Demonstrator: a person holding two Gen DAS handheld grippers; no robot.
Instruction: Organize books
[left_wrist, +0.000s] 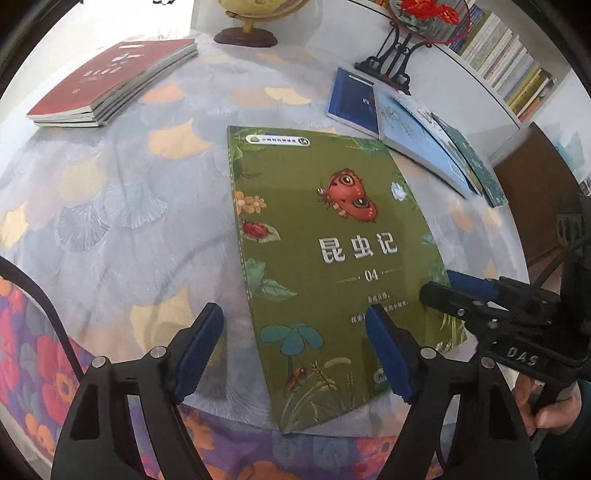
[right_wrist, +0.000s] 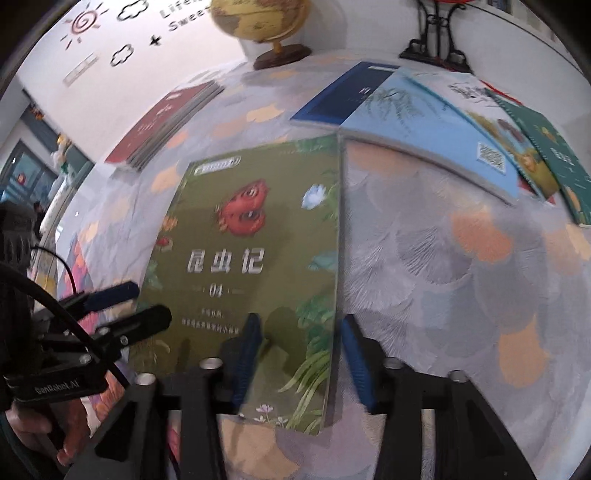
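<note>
A green insect book (left_wrist: 325, 266) lies flat on the table, its near end over the table's front edge; it also shows in the right wrist view (right_wrist: 255, 266). My left gripper (left_wrist: 295, 354) is open, its jaws either side of the book's left near corner, just above it. My right gripper (right_wrist: 299, 354) is open over the book's right near edge; it also shows at the right of the left wrist view (left_wrist: 439, 288). A stack of red books (left_wrist: 114, 81) lies far left. Blue, light blue and dark green books (left_wrist: 417, 136) lie fanned out far right.
A globe on a wooden base (left_wrist: 245, 33) and a black ornament stand (left_wrist: 391, 62) sit at the back of the table. A shelf of upright books (left_wrist: 509, 66) is behind on the right. The tablecloth (left_wrist: 129, 206) has a leaf pattern, with a floral cloth below the front edge.
</note>
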